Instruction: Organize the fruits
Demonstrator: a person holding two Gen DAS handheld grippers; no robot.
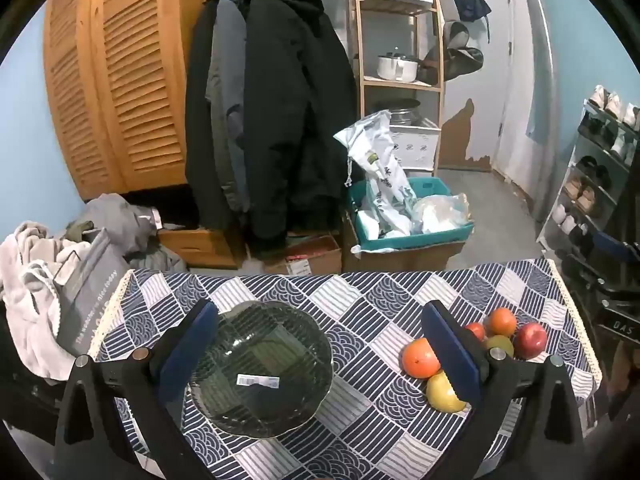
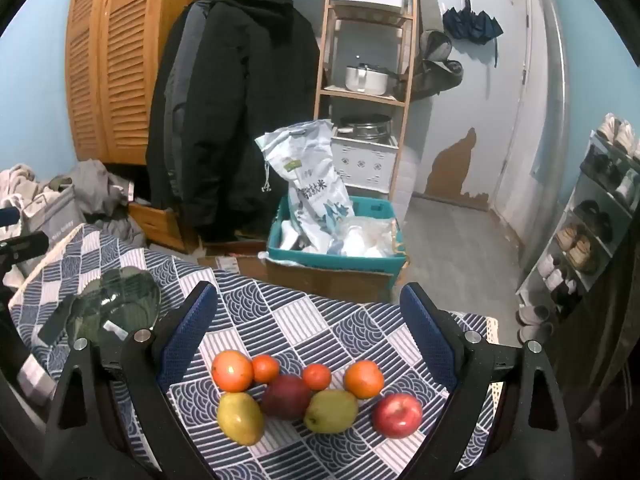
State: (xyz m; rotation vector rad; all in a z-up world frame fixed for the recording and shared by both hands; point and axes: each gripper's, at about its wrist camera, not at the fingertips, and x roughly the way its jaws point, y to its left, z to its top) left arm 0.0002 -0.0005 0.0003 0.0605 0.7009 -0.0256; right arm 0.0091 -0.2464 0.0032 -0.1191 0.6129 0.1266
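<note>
A clear glass bowl (image 1: 260, 368) with a scalloped rim sits empty on the patterned tablecloth; my left gripper (image 1: 320, 352) is open and hovers over it. The bowl also shows in the right wrist view (image 2: 116, 308) at the left. My right gripper (image 2: 308, 328) is open and empty above a cluster of fruit: a large orange (image 2: 232, 370), two small oranges (image 2: 265, 368), a dark red apple (image 2: 286, 396), a yellow mango (image 2: 240, 418), a green mango (image 2: 330, 410), another orange (image 2: 363, 379) and a red apple (image 2: 397, 415). Part of the cluster shows in the left wrist view (image 1: 420, 358).
The table wears a blue and white checked cloth (image 1: 360, 300) with its far edge close behind the fruit. Beyond it are hanging coats (image 1: 272, 120), a teal bin with bags (image 1: 408, 216), a wooden shelf (image 1: 400, 80) and a shoe rack (image 1: 596, 176). Laundry (image 1: 36, 272) lies left.
</note>
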